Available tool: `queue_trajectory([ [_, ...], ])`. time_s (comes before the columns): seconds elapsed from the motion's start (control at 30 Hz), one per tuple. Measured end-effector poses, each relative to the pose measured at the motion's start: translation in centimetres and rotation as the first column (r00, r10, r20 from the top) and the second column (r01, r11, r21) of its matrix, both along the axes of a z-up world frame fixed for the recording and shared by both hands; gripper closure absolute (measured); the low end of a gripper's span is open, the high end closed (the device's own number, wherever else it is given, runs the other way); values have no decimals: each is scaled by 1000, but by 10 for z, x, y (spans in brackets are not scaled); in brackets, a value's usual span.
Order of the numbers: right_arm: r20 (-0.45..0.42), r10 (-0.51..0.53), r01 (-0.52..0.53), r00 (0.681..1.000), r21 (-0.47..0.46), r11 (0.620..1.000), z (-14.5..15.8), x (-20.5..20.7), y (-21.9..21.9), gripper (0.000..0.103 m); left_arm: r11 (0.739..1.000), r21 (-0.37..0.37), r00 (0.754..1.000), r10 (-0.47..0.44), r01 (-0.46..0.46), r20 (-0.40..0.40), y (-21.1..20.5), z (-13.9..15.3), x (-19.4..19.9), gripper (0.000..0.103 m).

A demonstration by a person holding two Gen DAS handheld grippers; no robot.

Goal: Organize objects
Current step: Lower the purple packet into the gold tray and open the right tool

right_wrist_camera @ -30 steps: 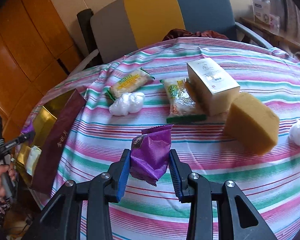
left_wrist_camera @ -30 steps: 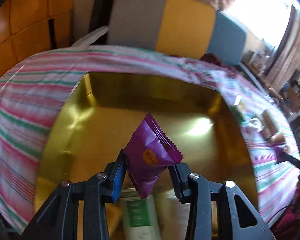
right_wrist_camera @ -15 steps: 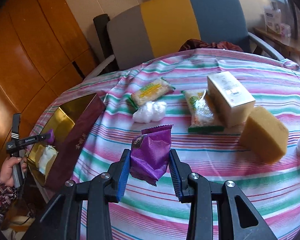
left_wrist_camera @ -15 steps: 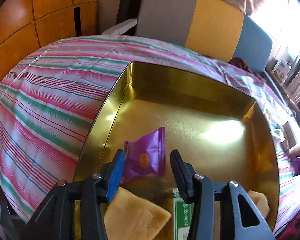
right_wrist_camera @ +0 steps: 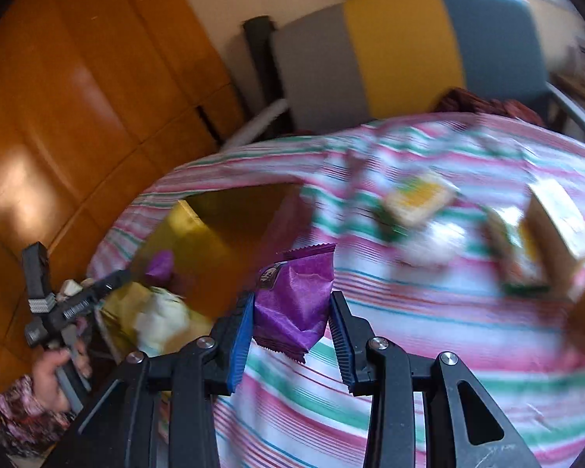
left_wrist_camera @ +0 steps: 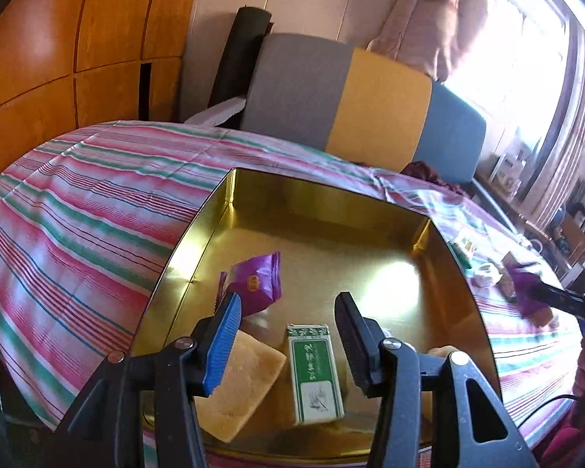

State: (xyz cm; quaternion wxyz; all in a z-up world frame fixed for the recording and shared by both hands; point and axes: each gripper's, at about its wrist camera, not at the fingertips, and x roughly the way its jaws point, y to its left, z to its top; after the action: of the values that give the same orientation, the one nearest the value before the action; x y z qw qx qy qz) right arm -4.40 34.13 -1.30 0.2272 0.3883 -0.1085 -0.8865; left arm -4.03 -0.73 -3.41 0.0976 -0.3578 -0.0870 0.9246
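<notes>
the right gripper [right_wrist_camera: 290, 325], jaws clamped on a purple packet [right_wrist_camera: 294, 304], should carry it over the gold tin's [left_wrist_camera: 199, 234] right rim, probably toward the bare far corner, while the left gripper [left_wrist_camera: 286, 335], wide open and empty, pulls clear.

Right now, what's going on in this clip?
A person is sorting snacks into a gold tin on the striped table. The left claw is open over the tin, where a purple packet lies. The right claw is shut on a second purple packet, above the cloth.
</notes>
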Motion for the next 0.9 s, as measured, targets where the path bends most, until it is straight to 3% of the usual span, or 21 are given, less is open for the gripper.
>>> queue_trajectory([
  [0.2, 7, 91, -91, 996, 7, 996, 3, -26, -77, 64, 998, 48, 999, 31, -30, -16, -10, 1, 11, 52],
  [0.4, 98, 132, -136, 986, 35, 990, -17, -53, -144, 64, 995, 60, 997, 77, -75, -24, -22, 0, 21, 52],
  [0.7, 230, 123, -143, 965, 74, 987, -52, -84, -200, 64, 986, 99, 991, 134, -133, -11, -36, -1, 20, 52],
  [0.77, 262, 116, -135, 958, 56, 989, -57, -89, -203, 61, 985, 104, 991, 137, -136, -6, -38, -2, 19, 52],
  [0.8, 270, 104, -123, 957, 52, 991, -58, -91, -205, 54, 985, 104, 991, 135, -134, -1, -37, -3, 19, 52],
  [0.9, 244, 93, -104, 965, 32, 994, -54, -89, -203, 46, 984, 112, 991, 136, -135, -1, -38, -3, 20, 52],
])
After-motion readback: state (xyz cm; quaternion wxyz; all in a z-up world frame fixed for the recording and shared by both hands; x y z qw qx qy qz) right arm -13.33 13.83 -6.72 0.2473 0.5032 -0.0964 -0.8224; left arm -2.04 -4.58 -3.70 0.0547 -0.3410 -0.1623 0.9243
